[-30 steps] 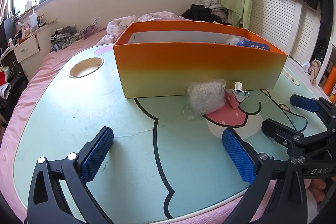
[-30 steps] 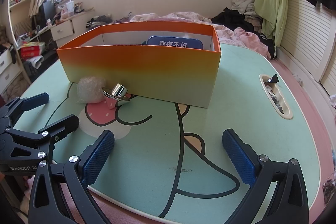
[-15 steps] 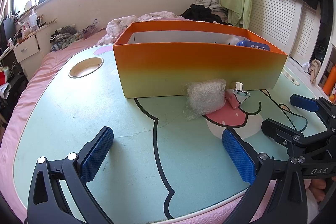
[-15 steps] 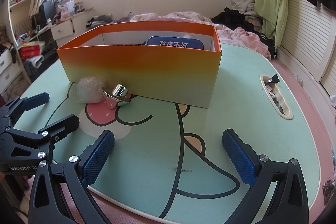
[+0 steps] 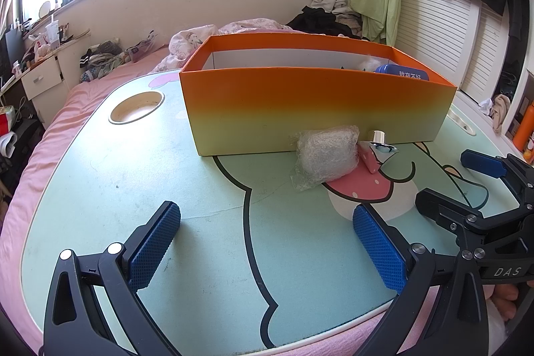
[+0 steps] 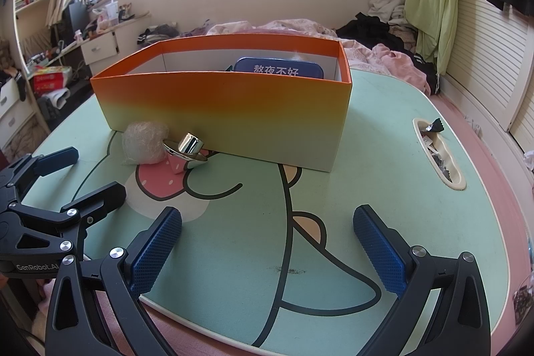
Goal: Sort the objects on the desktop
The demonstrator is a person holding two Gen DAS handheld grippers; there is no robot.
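- The left tongs [image 5: 267, 246] hang low over the near part of the desk [image 5: 116, 189]; their 2 blue pads stand wide apart and hold nothing.
- The right tongs [image 6: 267, 246] are also spread wide with nothing between the pads, over the near edge of the desk.
- In the left wrist view the right tongs show at the right border, and in the right wrist view the left tongs show at the left border, so the 2 tools are side by side.
- An orange and yellow box [image 5: 313, 109] stands open in the middle of the desk.
- Inside the box, at its right end, a blue tin [image 6: 278, 69] with white Chinese letters leans up; something white is behind it, but I cannot tell what it is.
- A ball of clear plastic wrap [image 5: 325, 155] lies on the desk in front of the box, touching or almost touching its front wall.
- Just to the right of the ball there is a small pink thing [image 5: 367, 157], and a shiny metal piece [image 6: 188, 149] rests on it, tilted, close to the box wall.
- The desk has a round cup hole [image 5: 137, 105] at the far left and a long slot [image 6: 440, 155] at the right, with small wrappers in it.
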